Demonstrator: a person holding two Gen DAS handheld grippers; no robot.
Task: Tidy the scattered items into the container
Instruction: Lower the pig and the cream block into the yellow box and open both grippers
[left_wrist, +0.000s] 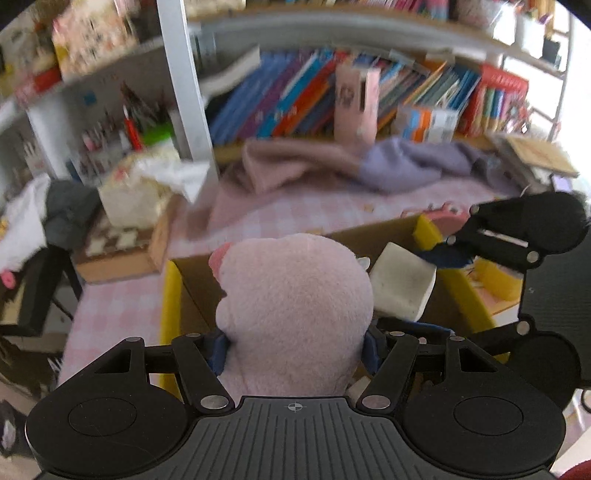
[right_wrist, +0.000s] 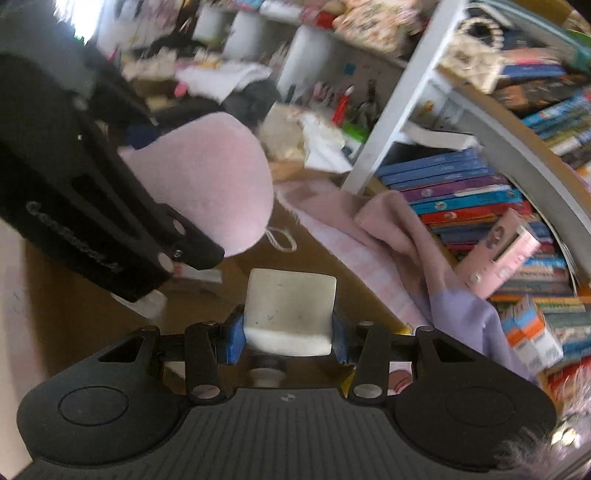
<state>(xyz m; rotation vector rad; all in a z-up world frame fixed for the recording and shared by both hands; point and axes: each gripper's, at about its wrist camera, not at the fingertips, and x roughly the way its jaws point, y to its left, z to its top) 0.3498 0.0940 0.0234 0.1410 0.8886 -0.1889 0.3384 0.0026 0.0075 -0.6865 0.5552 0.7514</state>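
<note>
My left gripper (left_wrist: 297, 350) is shut on a pink plush toy (left_wrist: 295, 306) and holds it over the open cardboard box (left_wrist: 192, 280) with yellow flaps. My right gripper (right_wrist: 288, 338) is shut on a white square block (right_wrist: 290, 306), also above the box's brown inside (right_wrist: 74, 314). In the left wrist view the white block (left_wrist: 400, 286) and the right gripper (left_wrist: 458, 254) sit just right of the plush. In the right wrist view the plush (right_wrist: 207, 177) and the left gripper's body (right_wrist: 92, 206) are at the upper left.
The box stands on a pink checked cloth (left_wrist: 314, 210). A pink and lilac blanket (left_wrist: 332, 162) lies crumpled behind it, before a shelf of leaning books (left_wrist: 332, 99). A smaller cardboard box (left_wrist: 125, 251) with clutter is at the left. A white shelf post (left_wrist: 184, 92) rises behind.
</note>
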